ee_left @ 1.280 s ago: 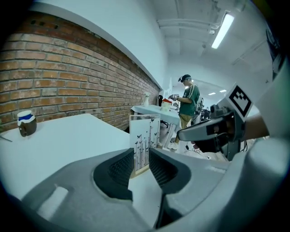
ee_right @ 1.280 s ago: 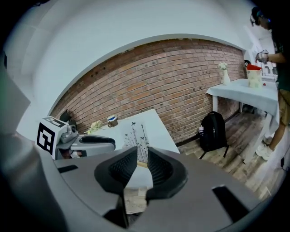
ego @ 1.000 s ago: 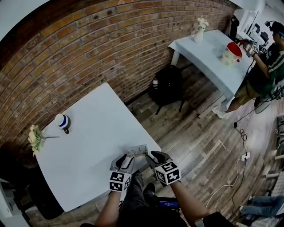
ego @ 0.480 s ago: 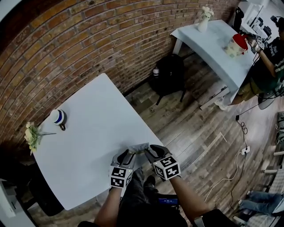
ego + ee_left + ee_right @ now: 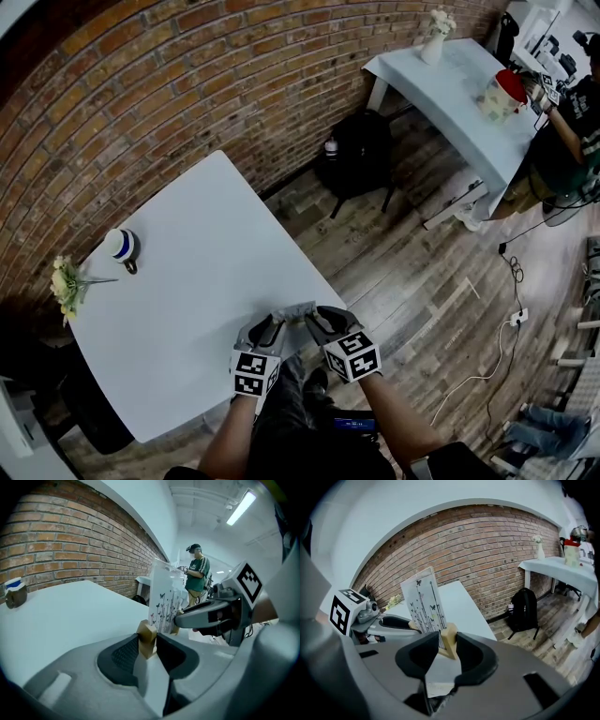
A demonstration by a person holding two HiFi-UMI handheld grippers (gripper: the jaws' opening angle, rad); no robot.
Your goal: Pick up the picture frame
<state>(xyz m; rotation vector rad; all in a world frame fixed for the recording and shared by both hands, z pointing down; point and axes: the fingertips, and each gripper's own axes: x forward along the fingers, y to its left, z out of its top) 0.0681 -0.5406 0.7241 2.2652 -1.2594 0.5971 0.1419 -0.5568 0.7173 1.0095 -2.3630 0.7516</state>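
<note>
The white bench (image 5: 178,281) fills the middle of the head view. The picture frame (image 5: 293,310) stands at its near edge, right in front of the person. The frame's long axis runs side to side along that edge, so one end faces each hand, and its printed panel (image 5: 165,597) rises from the base.

The left gripper (image 5: 265,331) is at the left end and the right gripper (image 5: 322,324) at the right end. Both slant forward and down, side by side, and neither is nearer than the other. The frame lies straight ahead of each pair of jaws, not off to one side.

In the left gripper view a wooden foot (image 5: 147,638) at the panel's base sits between the jaws, which have just been closing and appear to touch it on both sides. In the right gripper view the other wooden foot (image 5: 450,640) sits the same way, between jaws that have also just been closing onto it. Whether the feet rest on the bench cannot be told.

As I judge it, the lift calls for both hands to rise together, keeping the long axis level so that neither foot slips out.
</note>
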